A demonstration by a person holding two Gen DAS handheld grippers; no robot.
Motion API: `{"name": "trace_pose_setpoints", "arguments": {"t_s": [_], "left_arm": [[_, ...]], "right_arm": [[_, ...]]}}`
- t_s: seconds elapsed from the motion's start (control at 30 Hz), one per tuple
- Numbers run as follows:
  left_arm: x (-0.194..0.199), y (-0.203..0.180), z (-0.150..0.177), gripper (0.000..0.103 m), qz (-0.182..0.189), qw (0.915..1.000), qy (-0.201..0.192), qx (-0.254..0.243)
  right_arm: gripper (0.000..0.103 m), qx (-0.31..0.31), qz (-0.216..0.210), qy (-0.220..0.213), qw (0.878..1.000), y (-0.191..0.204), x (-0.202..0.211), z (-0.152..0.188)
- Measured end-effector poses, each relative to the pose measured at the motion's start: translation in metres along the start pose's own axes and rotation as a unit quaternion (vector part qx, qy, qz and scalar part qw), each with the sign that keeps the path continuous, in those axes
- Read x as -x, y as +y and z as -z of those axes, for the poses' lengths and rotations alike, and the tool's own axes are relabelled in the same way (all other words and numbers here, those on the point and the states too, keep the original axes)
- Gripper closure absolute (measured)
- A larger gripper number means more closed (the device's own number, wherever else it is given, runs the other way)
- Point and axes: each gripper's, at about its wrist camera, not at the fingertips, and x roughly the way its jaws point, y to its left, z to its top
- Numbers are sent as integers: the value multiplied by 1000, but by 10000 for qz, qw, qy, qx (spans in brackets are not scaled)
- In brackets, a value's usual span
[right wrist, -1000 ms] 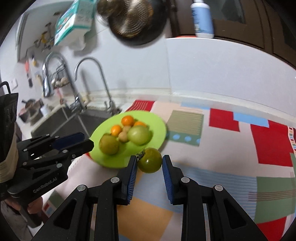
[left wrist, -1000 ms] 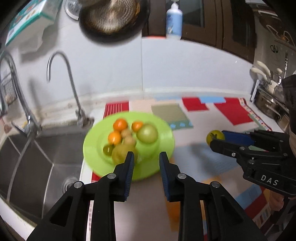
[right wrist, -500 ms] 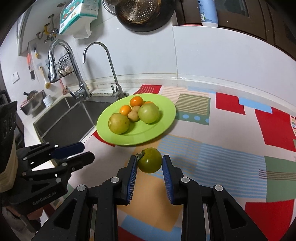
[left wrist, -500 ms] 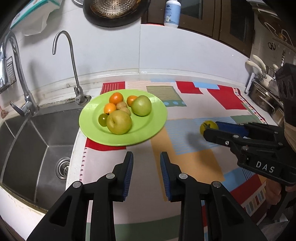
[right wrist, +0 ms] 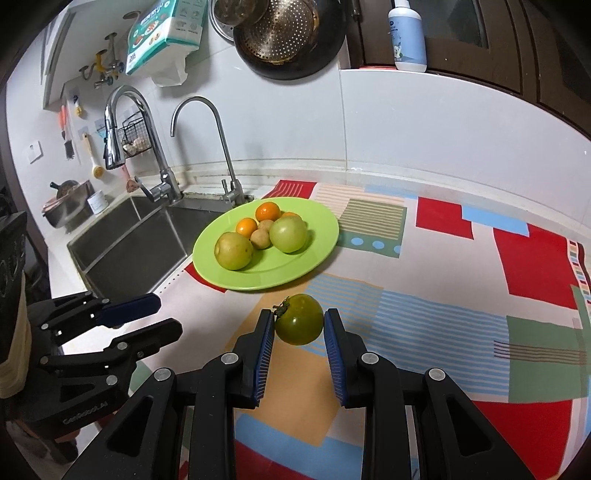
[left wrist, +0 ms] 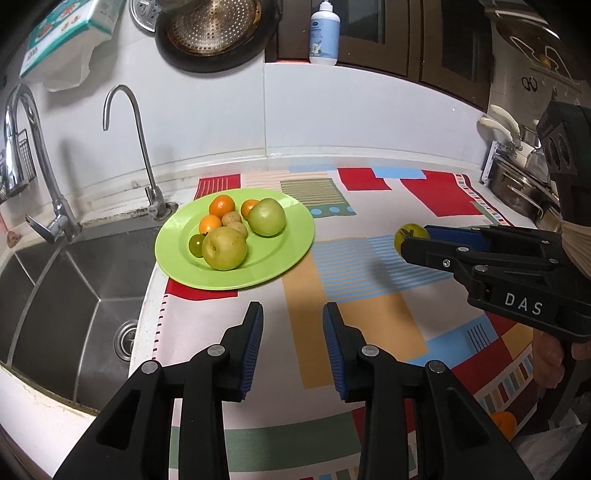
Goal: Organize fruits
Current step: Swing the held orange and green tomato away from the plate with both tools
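Note:
A green plate [left wrist: 280,266] [right wrist: 321,243] by the sink holds two large green fruits, small oranges, small brown fruits and a small green one. My right gripper [right wrist: 299,326] [left wrist: 408,243] is shut on a green tomato [right wrist: 300,324] [left wrist: 408,233] and holds it above the patterned mat, right of the plate. My left gripper [left wrist: 292,325] [right wrist: 162,314] is open and empty, over the mat in front of the plate.
A steel sink [left wrist: 55,291] with two faucets [left wrist: 147,177] lies left of the plate. A colourful mat [right wrist: 461,295] covers the counter. A pan hangs on the wall [left wrist: 214,33]. An orange [left wrist: 502,424] shows at the lower right. A pot [left wrist: 524,188] stands far right.
Both grippers have pulled back from the plate toward the counter's front. The right gripper still holds the tomato. The left stays open.

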Motion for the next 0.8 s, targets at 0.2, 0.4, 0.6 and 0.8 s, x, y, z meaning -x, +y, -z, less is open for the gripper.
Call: {"name": "trace_pose_setpoints", "arguments": {"t_s": [0.2, 0.4, 0.6, 0.8], "left_arm": [[6, -13, 0, 67, 58, 9999, -46, -110], [12, -34, -3, 65, 193, 9992, -121, -313], [21, -55, -2, 59, 341, 9975, -179, -594], [29, -76, 2, 56, 602, 9943, -177, -865]], "right_arm": [[74, -39, -15, -49, 10000, -5, 10, 3], [74, -111, 75, -136, 9998, -18, 24, 7], [74, -195, 198, -238, 9993, -28, 43, 14], [74, -262, 304, -257, 9989, -34, 63, 26]]}}
